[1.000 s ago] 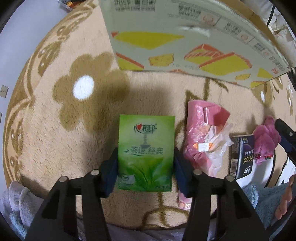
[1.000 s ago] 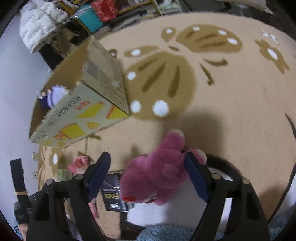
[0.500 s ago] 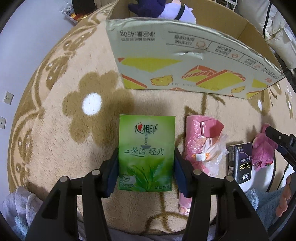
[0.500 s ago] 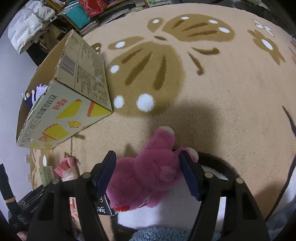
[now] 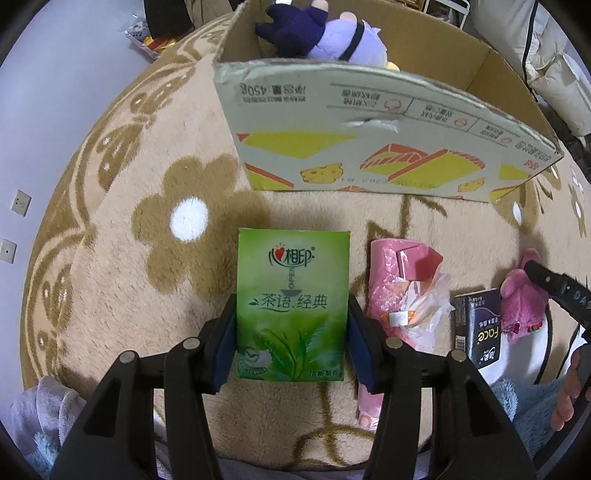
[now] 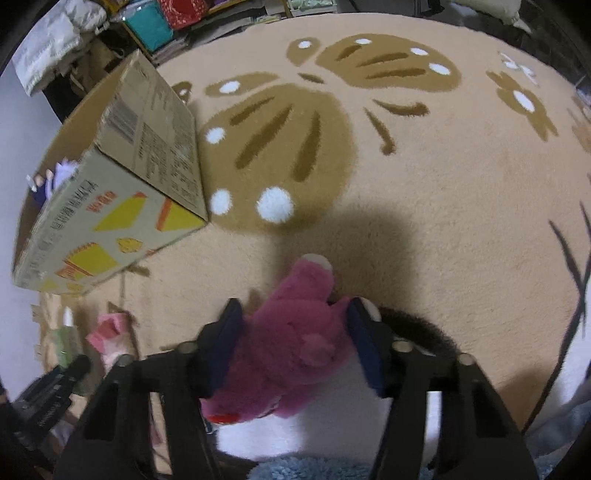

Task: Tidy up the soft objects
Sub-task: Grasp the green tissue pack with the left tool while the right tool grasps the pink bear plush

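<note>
The open carton stands on the rug and holds a purple plush doll, lying across its far side. The left gripper is clamped on the green tissue pack, whose long axis runs away from the camera, toward the carton. The right gripper has just been closing and now squeezes the pink plush, low over the rug, one limb pointing ahead.
</note>
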